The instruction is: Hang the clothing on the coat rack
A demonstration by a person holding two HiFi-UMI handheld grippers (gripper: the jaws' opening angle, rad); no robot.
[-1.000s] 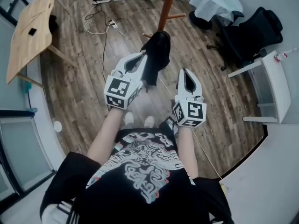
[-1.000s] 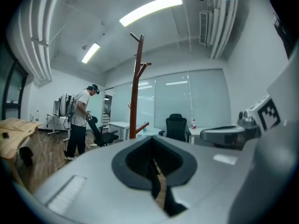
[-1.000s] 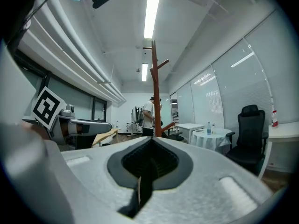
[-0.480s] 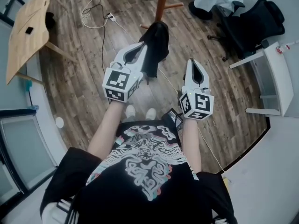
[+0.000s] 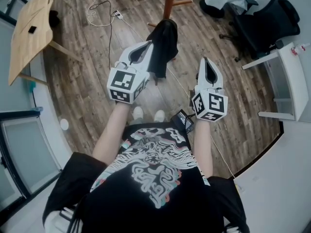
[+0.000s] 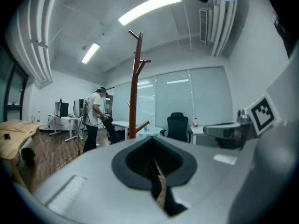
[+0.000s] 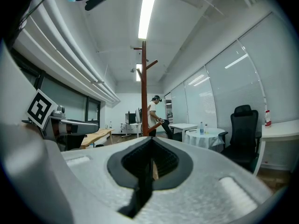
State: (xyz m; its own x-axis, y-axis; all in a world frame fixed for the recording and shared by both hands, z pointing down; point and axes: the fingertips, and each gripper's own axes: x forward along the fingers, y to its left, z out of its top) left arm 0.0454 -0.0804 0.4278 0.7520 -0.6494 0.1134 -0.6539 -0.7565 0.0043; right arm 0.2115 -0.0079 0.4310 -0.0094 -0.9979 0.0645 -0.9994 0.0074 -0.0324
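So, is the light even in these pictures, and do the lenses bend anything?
Head view: even, soft light, room edges curved, black garment shows little detail. Left gripper view: ceiling light strip glares, dark rounded corners, near jaws blurred. Right gripper view: same, coat rack sharp.

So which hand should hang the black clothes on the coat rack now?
Left, probably. The left gripper has its fingers shut on the black clothing, which dangles close to the coat rack. The right gripper is shut on nothing and sits off to the side.
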